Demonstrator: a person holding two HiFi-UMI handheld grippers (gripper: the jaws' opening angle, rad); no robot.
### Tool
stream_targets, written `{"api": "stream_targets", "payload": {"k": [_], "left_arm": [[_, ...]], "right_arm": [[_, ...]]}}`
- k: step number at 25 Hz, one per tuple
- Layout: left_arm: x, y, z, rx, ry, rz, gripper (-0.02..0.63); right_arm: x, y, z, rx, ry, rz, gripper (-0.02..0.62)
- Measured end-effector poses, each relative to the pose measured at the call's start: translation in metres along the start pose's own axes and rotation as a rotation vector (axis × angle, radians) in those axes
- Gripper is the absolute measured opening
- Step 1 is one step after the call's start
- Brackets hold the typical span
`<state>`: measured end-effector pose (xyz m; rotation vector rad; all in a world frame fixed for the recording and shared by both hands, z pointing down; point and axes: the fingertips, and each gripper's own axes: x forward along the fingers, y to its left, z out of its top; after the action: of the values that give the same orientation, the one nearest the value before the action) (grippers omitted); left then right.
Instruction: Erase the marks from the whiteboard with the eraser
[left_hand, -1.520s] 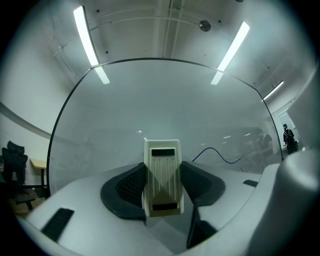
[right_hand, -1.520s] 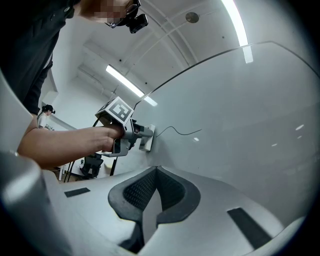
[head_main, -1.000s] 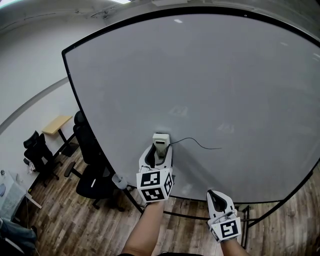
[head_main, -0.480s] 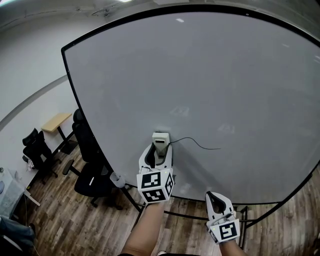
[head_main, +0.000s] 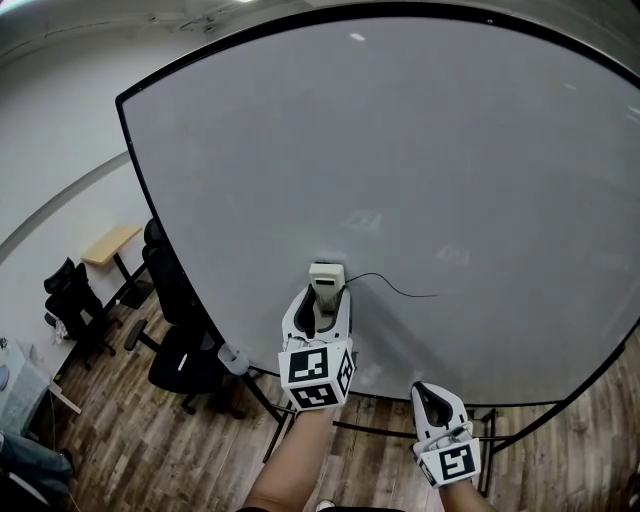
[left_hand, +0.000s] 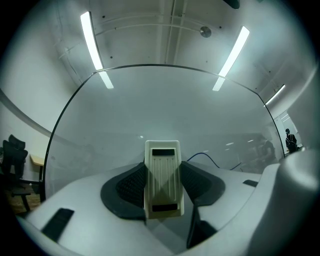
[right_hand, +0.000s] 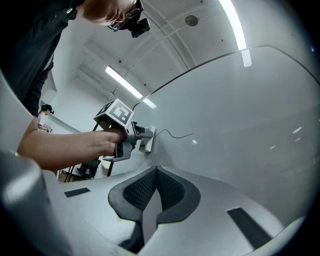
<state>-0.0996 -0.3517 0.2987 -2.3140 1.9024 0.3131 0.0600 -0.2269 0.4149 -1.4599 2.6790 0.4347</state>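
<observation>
One whiteboard (head_main: 420, 150) fills the head view and carries a single thin dark line (head_main: 425, 295), whose left end lies just beside the one eraser (head_main: 326, 274), which is pressed against the board. Of the two grippers, the left gripper (head_main: 323, 296) pinches that eraser between its pads, while the right gripper (head_main: 428, 388) hangs lower with its jaws pressed together on nothing. Only the right gripper view shows the hand (right_hand: 95, 142) wrapped round the left gripper, and only the head view shows the wooden floor (head_main: 120, 440).
</observation>
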Motion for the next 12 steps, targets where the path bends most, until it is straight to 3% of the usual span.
{"api": "stream_targets", "payload": {"k": [12], "left_arm": [[0.002, -0.027, 0.002, 0.014, -0.003, -0.053, 0.239]], "right_arm": [[-0.009, -0.006, 0.001, 0.000, -0.005, -0.026, 0.018]]}}
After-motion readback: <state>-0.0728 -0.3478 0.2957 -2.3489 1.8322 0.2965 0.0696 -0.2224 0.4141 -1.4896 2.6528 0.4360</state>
